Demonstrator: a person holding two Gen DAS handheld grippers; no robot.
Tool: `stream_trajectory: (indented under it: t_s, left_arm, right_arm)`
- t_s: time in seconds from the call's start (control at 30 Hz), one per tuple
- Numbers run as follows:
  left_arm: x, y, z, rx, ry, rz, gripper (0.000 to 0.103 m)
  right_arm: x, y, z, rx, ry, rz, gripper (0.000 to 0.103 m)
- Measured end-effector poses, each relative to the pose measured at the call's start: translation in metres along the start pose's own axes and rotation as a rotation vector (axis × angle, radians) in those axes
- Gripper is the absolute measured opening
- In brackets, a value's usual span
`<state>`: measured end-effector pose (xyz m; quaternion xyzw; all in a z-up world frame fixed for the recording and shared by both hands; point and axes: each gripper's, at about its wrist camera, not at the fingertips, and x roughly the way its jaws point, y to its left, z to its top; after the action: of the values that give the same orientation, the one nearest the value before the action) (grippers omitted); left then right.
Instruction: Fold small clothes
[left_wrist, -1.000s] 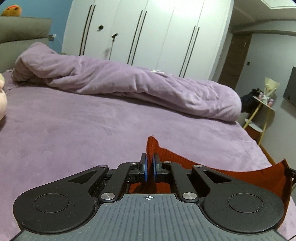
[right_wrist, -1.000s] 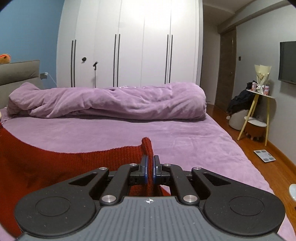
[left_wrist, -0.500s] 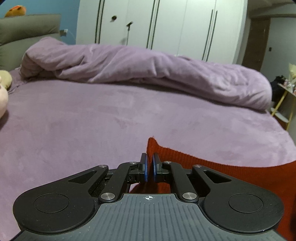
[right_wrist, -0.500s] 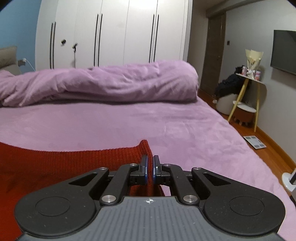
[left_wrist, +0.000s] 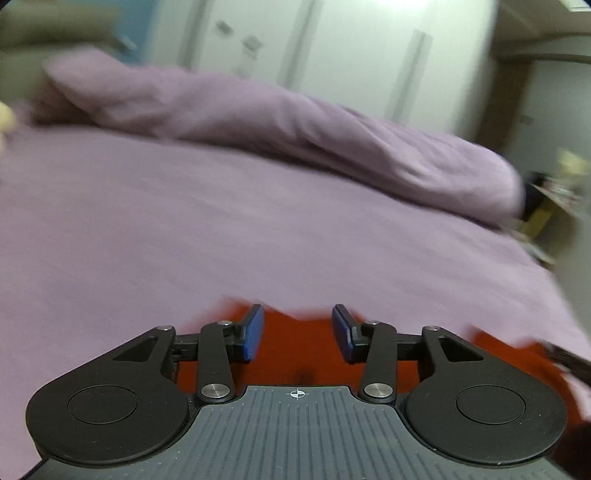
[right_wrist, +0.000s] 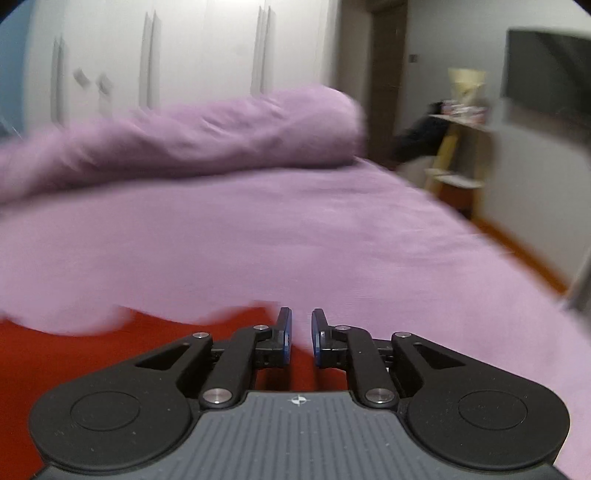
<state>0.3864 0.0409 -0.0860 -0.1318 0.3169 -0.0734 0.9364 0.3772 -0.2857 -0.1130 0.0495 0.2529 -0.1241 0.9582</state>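
Left claw (left_wrist: 298, 332) spread wide, gripping nothing, red knit garment (left_wrist: 295, 354) flat on purple bed (left_wrist: 221, 236) right beneath, right claw (right_wrist: 300, 336) slightly parted over garment's right edge, rolled duvet (right_wrist: 192, 140) behind, frames blurred

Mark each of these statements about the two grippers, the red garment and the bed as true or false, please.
1. The left gripper is open. True.
2. The right gripper is clamped on the red garment. False: its jaws stand apart, gripping nothing.
3. The red garment lies on the purple bed. True.
4. The rolled duvet is green. False: it is purple.
5. The left gripper's jaws are opened wider than the right's. True.
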Motion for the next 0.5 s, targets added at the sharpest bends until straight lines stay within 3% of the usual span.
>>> stream_trajectory:
  t_s: [0.07, 0.13, 0.2, 0.33, 0.4, 0.5]
  left_arm:
    - [0.015, -0.013, -0.011, -0.001, 0.052, -0.056, 0.046]
    - [0.028, -0.026, -0.021, 0.042, 0.065, -0.047, 0.047]
    - [0.041, -0.031, -0.025, 0.072, 0.081, -0.025, 0.051]
    - [0.061, -0.031, -0.030, 0.178, 0.059, 0.096, 0.054]
    - [0.064, -0.020, -0.025, 0.151, 0.047, 0.115, 0.054]
    - [0.060, -0.001, -0.021, 0.114, 0.030, 0.132, 0.051]
  right_arm:
    - [-0.015, 0.026, -0.010, 0.020, -0.006, 0.269, 0.012]
    - [-0.018, 0.058, -0.021, 0.008, 0.060, 0.505, 0.013]
    - [-0.014, 0.080, -0.031, -0.034, 0.096, 0.571, 0.013]
    - [0.003, 0.077, -0.038, -0.104, 0.069, 0.476, 0.013]
    - [0.018, 0.057, -0.032, -0.107, 0.087, 0.350, 0.013]
    - [0.030, 0.009, -0.023, -0.013, 0.088, 0.245, 0.011]
